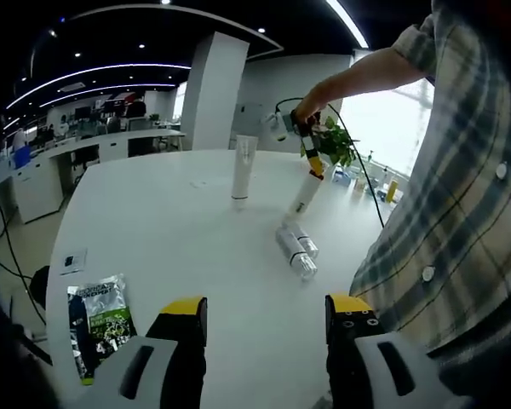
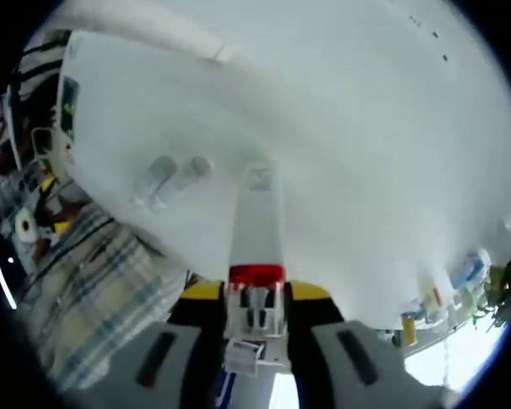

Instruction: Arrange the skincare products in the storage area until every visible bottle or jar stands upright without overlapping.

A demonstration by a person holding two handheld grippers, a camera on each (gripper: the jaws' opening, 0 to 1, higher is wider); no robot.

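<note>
So far, one white tube [image 1: 244,169] stood upright on the white surface [image 1: 153,221]. The right gripper [image 1: 307,135] had its fingers clamped on the top of a second white tube [image 1: 305,194], tilted, its base touching the surface. Two clear bottles [image 1: 296,249] lay side by side nearby, apparently yet to be stood up. The left gripper [image 1: 264,328] hovered, fingers apart, holding nothing.
</note>
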